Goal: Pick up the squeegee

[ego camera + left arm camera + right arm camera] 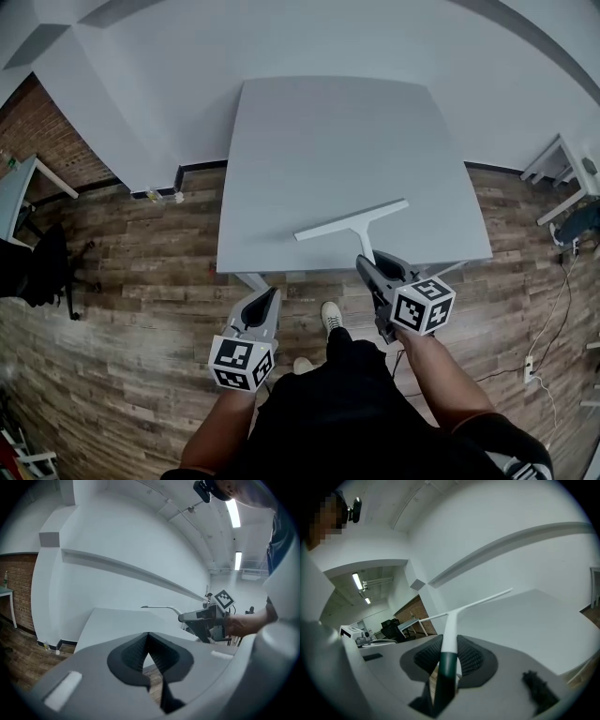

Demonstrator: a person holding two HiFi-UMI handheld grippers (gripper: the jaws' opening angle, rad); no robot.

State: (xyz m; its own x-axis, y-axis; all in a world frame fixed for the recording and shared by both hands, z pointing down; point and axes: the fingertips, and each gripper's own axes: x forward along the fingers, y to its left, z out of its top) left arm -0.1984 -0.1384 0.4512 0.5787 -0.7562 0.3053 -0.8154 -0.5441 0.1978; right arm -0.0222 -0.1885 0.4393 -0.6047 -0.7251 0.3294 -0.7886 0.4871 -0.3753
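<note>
The squeegee (352, 220) is white, with a long thin blade and a handle that turns dark green at its end. It hangs just above the near edge of the grey table (328, 131). My right gripper (368, 263) is shut on the handle. In the right gripper view the handle (449, 641) runs up between the ribbed pads to the blade (478, 603). My left gripper (272, 294) is shut and holds nothing, over the floor just in front of the table's near left corner. The left gripper view shows its pads (140, 651) meeting, with the squeegee (159, 607) and right gripper (201, 618) beyond.
The wooden floor surrounds the table. A desk (19, 187) and a black chair (42, 262) stand at the far left by a brick wall. A white table (562, 173) and floor cables (553, 319) are at the right. My shoe (331, 314) is by the table's edge.
</note>
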